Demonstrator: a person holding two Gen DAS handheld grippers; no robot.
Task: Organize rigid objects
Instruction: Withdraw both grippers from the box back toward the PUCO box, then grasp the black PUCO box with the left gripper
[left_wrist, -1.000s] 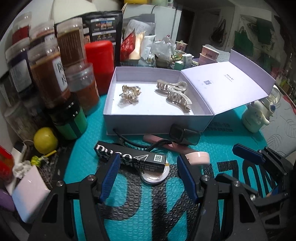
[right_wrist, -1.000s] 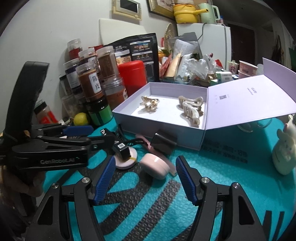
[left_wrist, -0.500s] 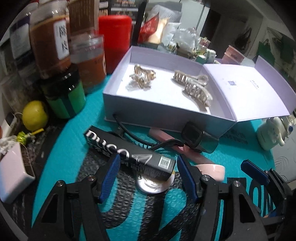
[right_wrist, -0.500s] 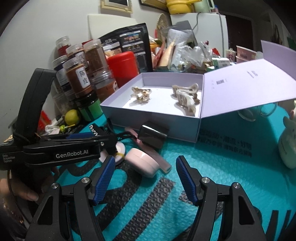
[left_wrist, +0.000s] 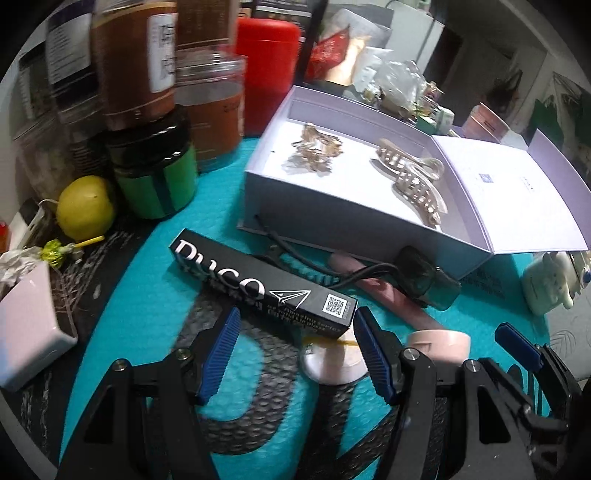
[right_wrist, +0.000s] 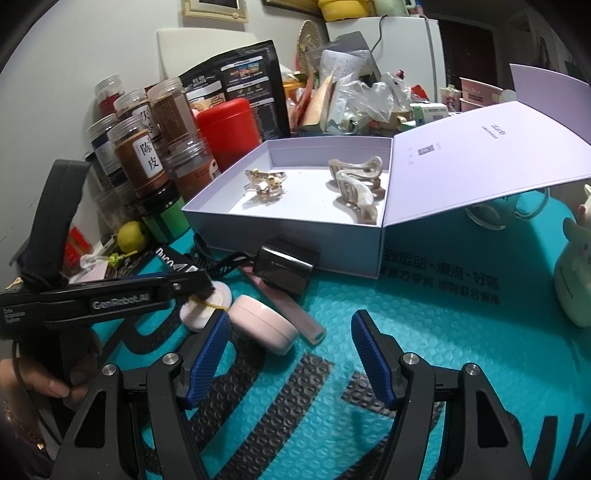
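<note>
Approaching target: left gripper (left_wrist: 295, 347), fingers spread open and gripping nothing, is lined up on the black carton (left_wrist: 264, 284).
Target location: black carton lies flat on the surface (left_wrist: 155, 258), just ahead of the left fingers, its near end between the fingertips and resting over a white round case (left_wrist: 332, 363).
Long axis: runs diagonally, from beyond the left finger (left_wrist: 218, 354) down toward the right finger (left_wrist: 373, 354); a judged grasp across the narrow width needs the fingers turned square to it.
Nearer arm: left; the carton sits well to the left of the right gripper (right_wrist: 290, 354).
Right gripper: fingers spread open, empty, with the pink case (right_wrist: 262, 326) just ahead of its left finger.
Destination: open lavender box (right_wrist: 288, 243) beyond both, holding hair clips (right_wrist: 356, 192).
</note>
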